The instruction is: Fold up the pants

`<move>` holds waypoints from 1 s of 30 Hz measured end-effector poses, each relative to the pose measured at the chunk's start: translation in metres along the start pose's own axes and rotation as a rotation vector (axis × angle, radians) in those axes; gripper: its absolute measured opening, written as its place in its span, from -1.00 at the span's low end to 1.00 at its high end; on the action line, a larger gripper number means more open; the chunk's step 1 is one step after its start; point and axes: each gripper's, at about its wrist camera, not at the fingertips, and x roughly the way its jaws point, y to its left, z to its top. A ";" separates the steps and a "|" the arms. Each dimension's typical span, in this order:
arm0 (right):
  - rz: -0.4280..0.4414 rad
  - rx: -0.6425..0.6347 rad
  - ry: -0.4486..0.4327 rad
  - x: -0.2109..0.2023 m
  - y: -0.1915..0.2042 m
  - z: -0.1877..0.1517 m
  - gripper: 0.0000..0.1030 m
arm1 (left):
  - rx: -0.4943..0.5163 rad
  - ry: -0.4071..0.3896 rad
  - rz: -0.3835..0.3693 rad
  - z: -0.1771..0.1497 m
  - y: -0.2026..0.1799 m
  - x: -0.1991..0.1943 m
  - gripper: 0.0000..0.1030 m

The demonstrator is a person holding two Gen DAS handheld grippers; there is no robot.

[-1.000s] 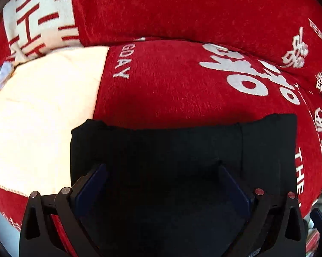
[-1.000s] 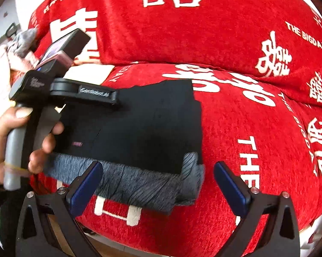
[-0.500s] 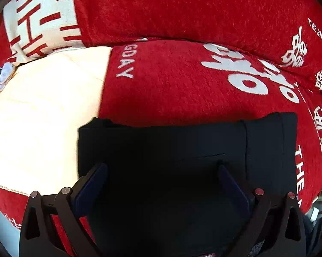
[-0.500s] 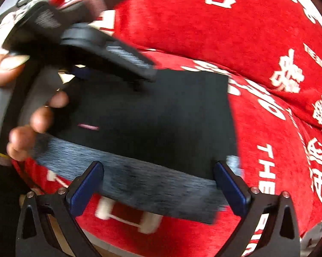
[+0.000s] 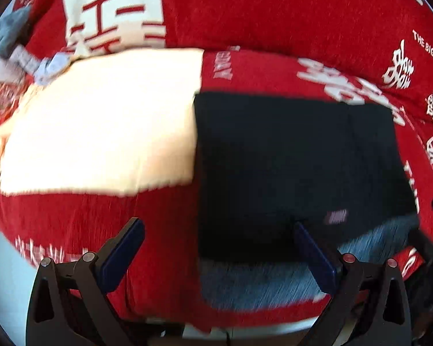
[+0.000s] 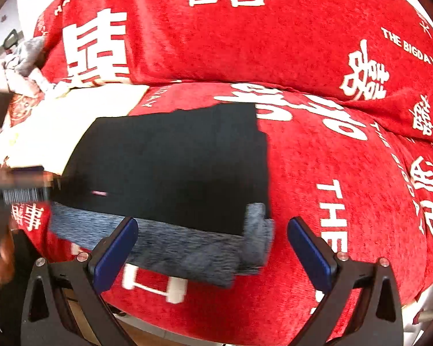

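A red sofa cushion (image 6: 346,190) fills both views. On it, centre of the right wrist frame, lie the folded black pants (image 6: 173,167), their grey waistband (image 6: 164,245) along the lower edge. They look soft, light and limp; I would take them by the thicker waistband corners. Both the left claw (image 5: 216,248) and the right claw (image 6: 212,245) are spread wide, grasping nothing.
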 end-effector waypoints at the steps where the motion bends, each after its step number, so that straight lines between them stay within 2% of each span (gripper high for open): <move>1: 0.006 -0.002 0.002 -0.002 0.002 -0.001 1.00 | -0.005 -0.006 -0.009 -0.005 0.001 -0.002 1.00; 6: -0.017 -0.018 0.022 -0.001 0.006 -0.005 1.00 | -0.024 -0.047 0.009 -0.016 -0.002 -0.013 1.00; 10: -0.052 0.017 0.031 -0.003 0.003 -0.003 1.00 | -0.007 -0.066 0.036 -0.019 -0.011 -0.018 1.00; 13: -0.083 0.040 0.039 -0.005 0.000 -0.002 1.00 | 0.003 -0.070 0.025 -0.023 -0.020 -0.020 1.00; 20: -0.151 0.037 0.040 -0.009 0.007 0.003 1.00 | 0.037 -0.100 0.056 -0.030 -0.036 -0.025 1.00; 26: -0.146 0.081 0.060 -0.008 0.008 -0.001 1.00 | 0.066 -0.115 0.029 -0.034 -0.045 -0.033 1.00; 28: -0.154 0.078 0.069 -0.006 0.009 -0.002 1.00 | 0.063 -0.102 0.040 -0.034 -0.046 -0.033 1.00; 30: -0.153 0.072 0.068 -0.008 0.009 -0.001 1.00 | 0.049 -0.085 0.017 -0.034 -0.045 -0.032 1.00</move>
